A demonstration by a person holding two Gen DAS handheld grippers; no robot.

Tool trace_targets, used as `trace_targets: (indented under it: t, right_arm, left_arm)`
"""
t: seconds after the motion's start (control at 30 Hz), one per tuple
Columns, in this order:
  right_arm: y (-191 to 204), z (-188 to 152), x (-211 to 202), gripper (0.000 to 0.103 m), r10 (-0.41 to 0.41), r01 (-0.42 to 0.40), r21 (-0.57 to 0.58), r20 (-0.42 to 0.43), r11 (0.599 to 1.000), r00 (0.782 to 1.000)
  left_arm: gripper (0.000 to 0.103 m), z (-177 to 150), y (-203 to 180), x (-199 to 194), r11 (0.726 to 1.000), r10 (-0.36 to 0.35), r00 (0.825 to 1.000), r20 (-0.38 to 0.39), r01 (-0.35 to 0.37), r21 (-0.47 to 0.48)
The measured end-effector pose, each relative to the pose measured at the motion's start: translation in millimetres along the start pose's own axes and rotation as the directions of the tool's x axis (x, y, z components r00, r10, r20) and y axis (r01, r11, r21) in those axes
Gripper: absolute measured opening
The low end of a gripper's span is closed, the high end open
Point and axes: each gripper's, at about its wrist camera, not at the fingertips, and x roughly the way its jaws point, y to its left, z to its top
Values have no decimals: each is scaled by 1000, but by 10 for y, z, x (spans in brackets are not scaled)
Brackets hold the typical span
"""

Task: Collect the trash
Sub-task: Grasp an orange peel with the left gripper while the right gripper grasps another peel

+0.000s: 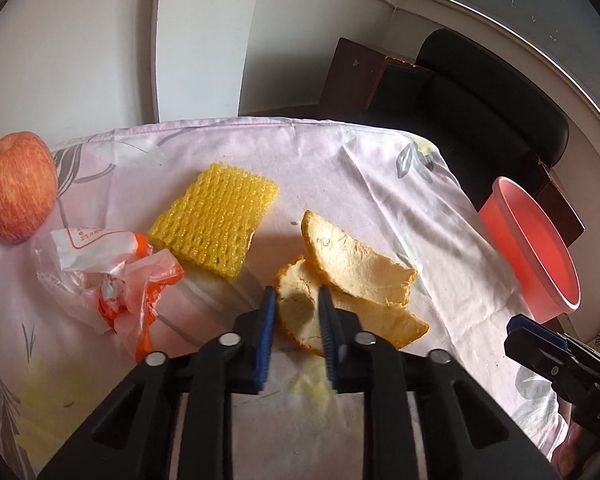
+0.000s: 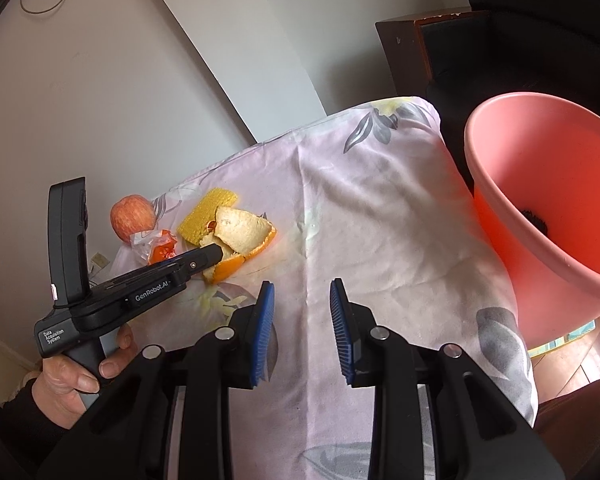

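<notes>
Orange peel (image 1: 352, 280) lies in pieces on the cloth-covered table (image 1: 340, 168). My left gripper (image 1: 298, 300) is open, its blue pads either side of the near peel piece's left end. It also shows in the right wrist view (image 2: 216, 250), tips at the peel (image 2: 244, 232). A yellow foam net (image 1: 214, 220) and a crumpled orange-and-white plastic wrapper (image 1: 112, 284) lie left of the peel. A pink bin (image 1: 536, 256) stands past the table's right edge. My right gripper (image 2: 302, 300) is open and empty above bare cloth, left of the bin (image 2: 556, 208).
A red apple (image 1: 16, 188) sits at the table's far left corner. A black chair (image 1: 480, 112) and a dark wooden cabinet (image 1: 360, 76) stand behind the table. Something small and dark lies in the bottom of the bin.
</notes>
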Motion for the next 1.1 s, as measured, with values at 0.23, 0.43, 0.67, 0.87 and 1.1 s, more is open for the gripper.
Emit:
trace_targets:
  t: [0.23,0.43,0.67,0.87,1.1]
  right_arm:
    - [48,195,174,29,76,-75,23,-17,997,997]
    - [133,313,511,29,84,-83,18,-71,996,994]
    - [213,371,821,29,47,-47,1,-108,999,993]
    - [267,342,896,29,41,-44,-30,-87,999,995]
    - [251,344,744,6,52,-53,-16,-46,998,998]
  left_arm:
    - [4,-6,87,-196,998,-47,998,37,48,-29]
    - [3,-64,199,-337,999,-21,998,59,23,-37]
    - [3,-129,310,-419,998,-18,998,62,22,-62]
    - [3,-124,327,-493,997,-25,997,75,31,-76]
    - [3,-95,276,-608,996,-27,994,104,35,-76]
